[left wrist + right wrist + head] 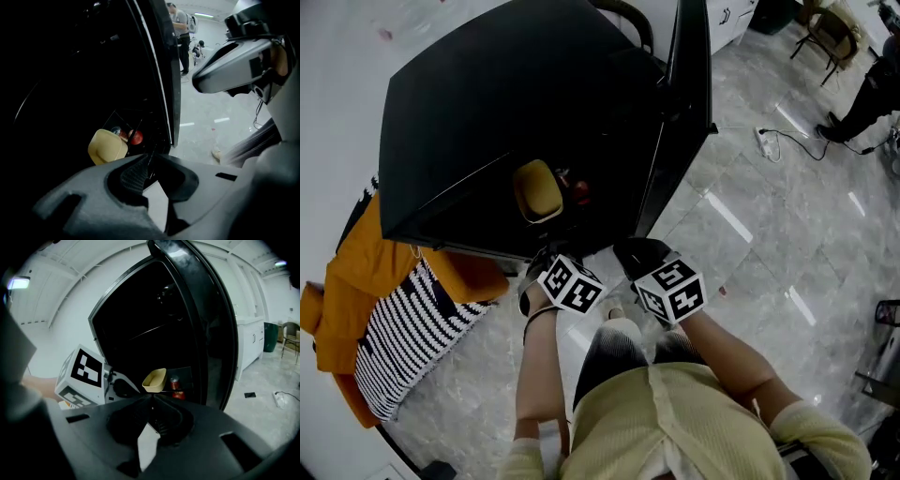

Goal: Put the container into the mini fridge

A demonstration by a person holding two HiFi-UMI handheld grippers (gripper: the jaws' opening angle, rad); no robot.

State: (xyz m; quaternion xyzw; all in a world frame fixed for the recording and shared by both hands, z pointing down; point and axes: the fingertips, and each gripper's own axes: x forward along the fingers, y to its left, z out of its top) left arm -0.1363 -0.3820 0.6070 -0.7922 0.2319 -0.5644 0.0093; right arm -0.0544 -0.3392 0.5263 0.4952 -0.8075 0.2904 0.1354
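Note:
The black mini fridge [487, 103] stands with its door [684, 112] swung open to the right. A pale yellow container [537, 190] sits inside on a low shelf, next to a red item [580, 192]. It also shows as the container [107, 146] in the left gripper view and the container [154, 379] in the right gripper view. My left gripper [539, 251] hangs just in front of the opening, apart from the container. The left gripper's jaws [152, 159] meet at the tips with nothing between them. My right gripper [636, 251] is beside it, and its jaws [152, 399] are shut and empty too.
An orange and striped cloth pile [394, 319] lies left of the fridge. On the grey tiled floor lies a power strip [769, 142], with a chair [830, 33] and a person [872, 89] far right. White cabinets [251, 333] stand behind the door.

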